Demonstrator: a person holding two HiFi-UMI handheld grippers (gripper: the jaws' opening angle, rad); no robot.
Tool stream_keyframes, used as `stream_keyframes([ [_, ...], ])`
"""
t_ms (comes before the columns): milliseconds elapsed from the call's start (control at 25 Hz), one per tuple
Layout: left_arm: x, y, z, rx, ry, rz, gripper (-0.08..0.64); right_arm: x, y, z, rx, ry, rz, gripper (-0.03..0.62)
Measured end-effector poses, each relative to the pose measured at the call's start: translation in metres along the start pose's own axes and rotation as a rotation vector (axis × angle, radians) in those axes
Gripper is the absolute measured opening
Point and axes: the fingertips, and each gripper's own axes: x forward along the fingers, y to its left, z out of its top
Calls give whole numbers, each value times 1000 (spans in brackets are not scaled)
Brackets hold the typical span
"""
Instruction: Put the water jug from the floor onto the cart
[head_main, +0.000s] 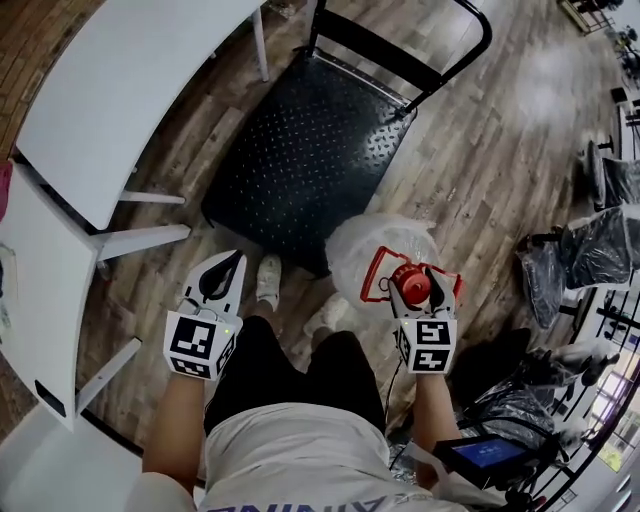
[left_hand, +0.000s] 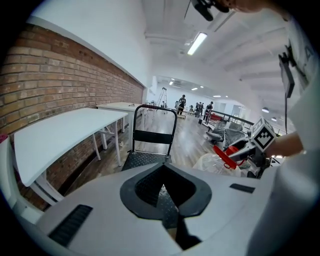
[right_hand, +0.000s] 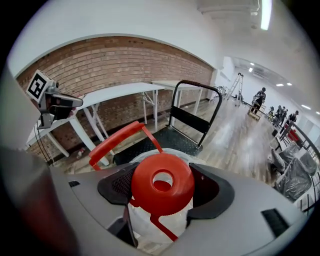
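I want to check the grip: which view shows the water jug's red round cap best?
The right gripper view: the red round cap sits close and central, and the hole in its top is plain. The head view shows it small, from above. The left gripper view shows only the jug's red plastic handle, far off.

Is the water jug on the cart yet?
No, the cart is bare, and the water jug is beside it with its red cap between the jaws of the right gripper.

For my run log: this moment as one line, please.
right gripper: shut on water jug cap; left gripper: shut, empty; cart: jug not on it
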Motion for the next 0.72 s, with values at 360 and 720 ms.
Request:
stream_keyframes([
  [360, -22, 35, -19, -52, 23, 43, 0, 39, 69, 26, -47, 2, 121, 316],
  [720, -36, 64, -40, -115, 32, 94, 2, 85, 124, 32, -109, 33, 186, 316],
])
